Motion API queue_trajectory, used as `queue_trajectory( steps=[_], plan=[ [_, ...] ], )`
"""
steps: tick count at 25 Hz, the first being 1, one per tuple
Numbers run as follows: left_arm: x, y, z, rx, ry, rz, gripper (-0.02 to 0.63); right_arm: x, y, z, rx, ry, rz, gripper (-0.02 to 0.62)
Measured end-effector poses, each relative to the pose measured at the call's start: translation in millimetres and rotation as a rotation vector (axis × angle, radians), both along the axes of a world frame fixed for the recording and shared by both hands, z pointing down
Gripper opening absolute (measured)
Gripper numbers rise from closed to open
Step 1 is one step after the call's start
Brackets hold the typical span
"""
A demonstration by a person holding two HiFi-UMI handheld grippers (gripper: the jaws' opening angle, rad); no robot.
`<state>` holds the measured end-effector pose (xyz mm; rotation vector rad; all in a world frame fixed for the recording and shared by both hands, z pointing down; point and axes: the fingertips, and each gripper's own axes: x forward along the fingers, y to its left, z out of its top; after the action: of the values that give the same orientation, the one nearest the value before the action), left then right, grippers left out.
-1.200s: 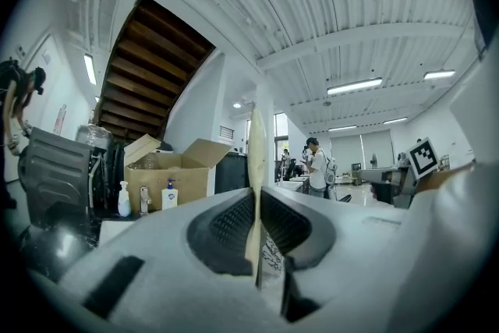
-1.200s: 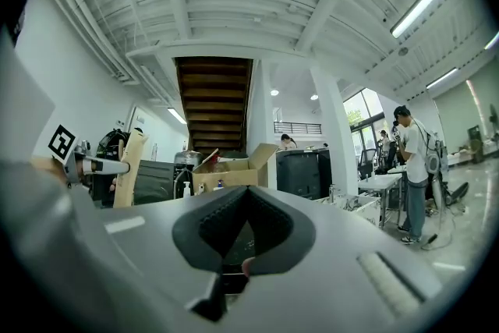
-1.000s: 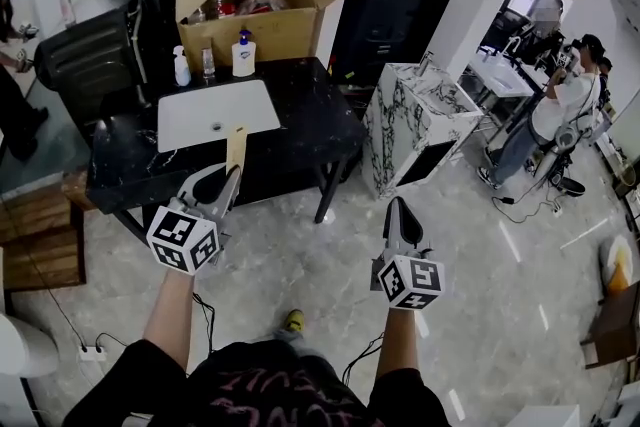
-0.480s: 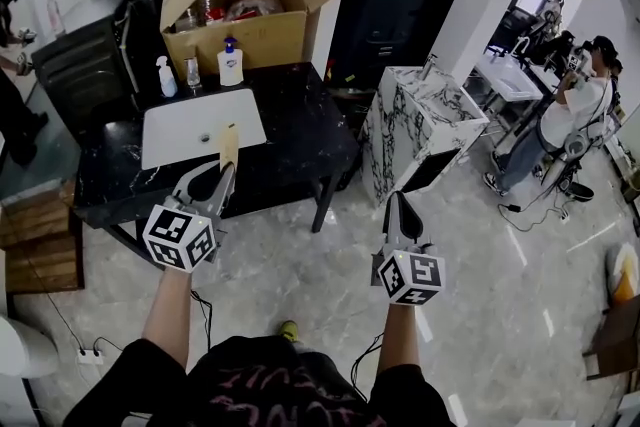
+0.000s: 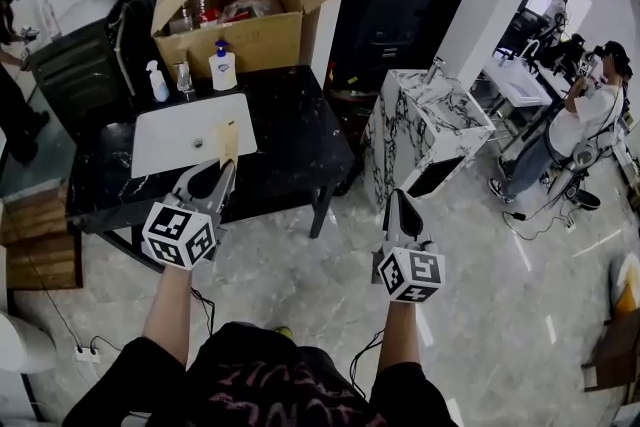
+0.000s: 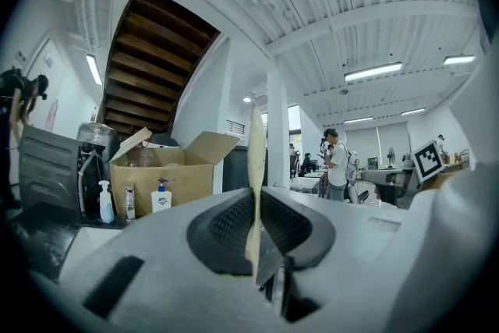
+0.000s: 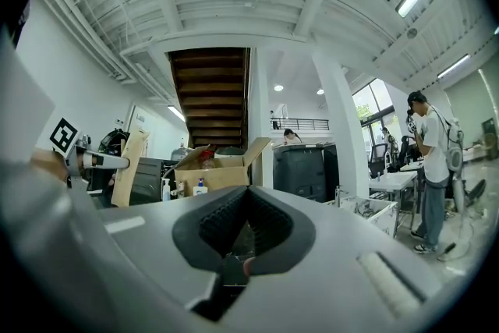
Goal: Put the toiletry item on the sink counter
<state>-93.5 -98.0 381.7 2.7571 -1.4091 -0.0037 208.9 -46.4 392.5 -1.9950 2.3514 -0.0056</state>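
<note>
While extended forward, left hand-held gripper (image 5: 226,169) clamps tan packet (image 5: 229,140) upright.

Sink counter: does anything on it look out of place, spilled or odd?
An open cardboard box, flaps splayed, crowds the back of the sink counter behind the pump bottle. Nothing looks spilled or toppled.
</note>
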Motion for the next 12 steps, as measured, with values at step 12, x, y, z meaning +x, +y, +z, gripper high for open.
queue_trajectory(
  steps=[12],
  plan=[
    [7,-41,8,-0.016,-0.009,-0.002,0.032,5,-43,11,-0.004,0.003,-0.005,0.014]
  ],
)
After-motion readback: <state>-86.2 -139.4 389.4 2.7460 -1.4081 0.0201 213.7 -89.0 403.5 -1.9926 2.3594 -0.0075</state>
